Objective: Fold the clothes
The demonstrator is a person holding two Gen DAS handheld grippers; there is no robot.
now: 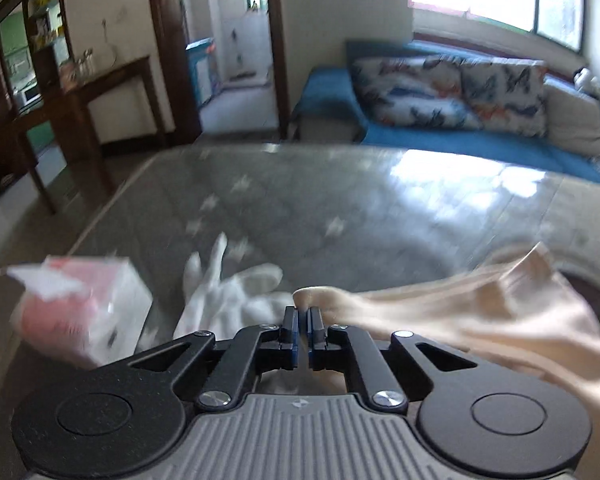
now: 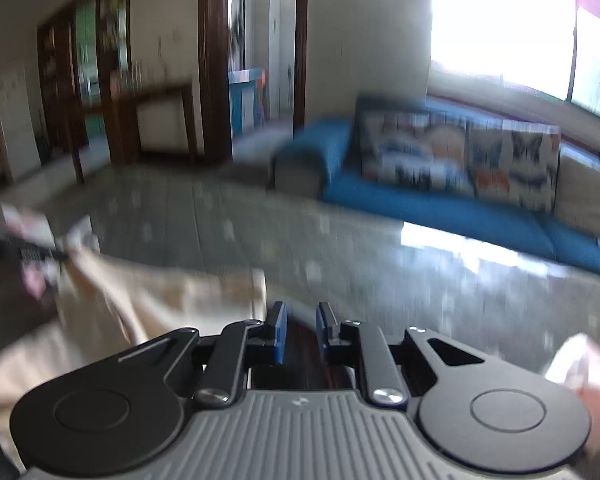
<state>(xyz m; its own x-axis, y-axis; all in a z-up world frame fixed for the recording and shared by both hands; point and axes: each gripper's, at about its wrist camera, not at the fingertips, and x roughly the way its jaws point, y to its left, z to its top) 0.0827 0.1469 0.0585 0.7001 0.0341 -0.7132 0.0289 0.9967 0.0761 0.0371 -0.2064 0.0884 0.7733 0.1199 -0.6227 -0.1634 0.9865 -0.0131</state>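
Note:
A cream garment [image 1: 480, 312] lies over the near right part of the glass table [image 1: 340, 200]. My left gripper [image 1: 303, 312] is shut on a folded corner of this garment and holds it just above the table. The garment stretches to the right from the jaws. In the right wrist view the same cream garment [image 2: 140, 308] lies to the left of my right gripper [image 2: 301, 312]. That gripper is slightly open and empty, with dark table edge showing between its fingers. The view is blurred.
A pink and white tissue box [image 1: 80, 308] stands at the table's near left. A white garment [image 1: 228, 296] lies crumpled beside it. A blue sofa [image 1: 460, 128] with patterned cushions stands beyond the table. A dark wooden side table [image 1: 100, 92] stands far left.

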